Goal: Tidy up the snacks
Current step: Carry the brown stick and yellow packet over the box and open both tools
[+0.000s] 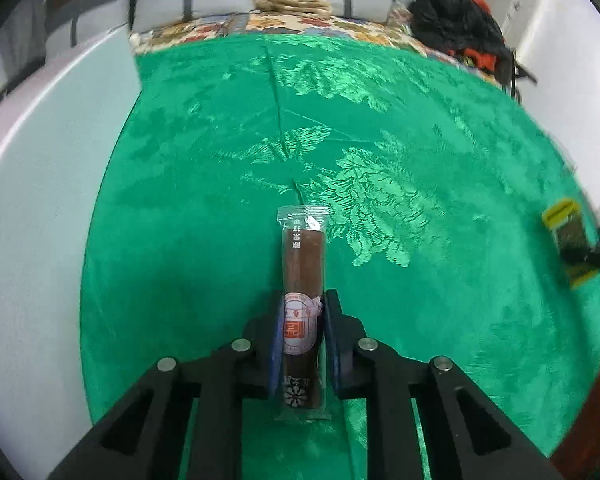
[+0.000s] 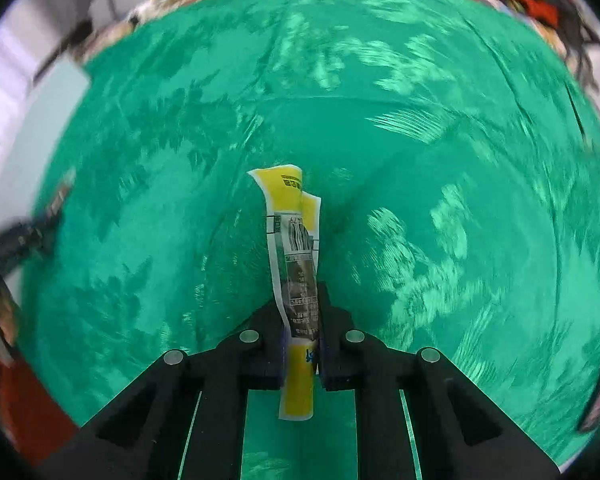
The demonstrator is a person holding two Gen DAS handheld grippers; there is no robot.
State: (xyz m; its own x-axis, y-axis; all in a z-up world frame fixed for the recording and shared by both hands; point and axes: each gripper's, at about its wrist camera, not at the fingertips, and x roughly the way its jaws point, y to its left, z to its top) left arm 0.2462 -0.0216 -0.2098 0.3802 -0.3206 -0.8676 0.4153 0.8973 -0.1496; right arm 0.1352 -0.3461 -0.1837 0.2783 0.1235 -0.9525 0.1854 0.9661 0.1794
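Clamped between the two blue pads of the left hand-held gripper (image 1: 302, 320) is a brown snack stick (image 1: 303, 276) in a clear wrapper with a round red and white label. Its pads press on the lower, labelled half of the stick, and the sealed upper end reaches forward past the fingertips, over the green patterned tablecloth (image 1: 204, 184).

The right hand-held gripper (image 2: 300, 312) is also closed, on a yellow and white snack packet (image 2: 296, 248). This packet is flat and a little twisted; its barcode side faces the camera, its yellow top edge curls above the fingers, and its yellow bottom end hangs out behind the pads. The right wrist view is blurred, so the small print cannot be read.

In the left wrist view the same yellow packet (image 1: 565, 228) shows at the far right edge, with the dark tips of the other gripper on it, well apart from the brown stick.

Beyond the far edge of the green cloth lies a strip of flowered fabric (image 1: 308, 24), and on it a black and red bundle (image 1: 460, 24) at the right corner. Grey cushions (image 1: 204, 0) stand behind.
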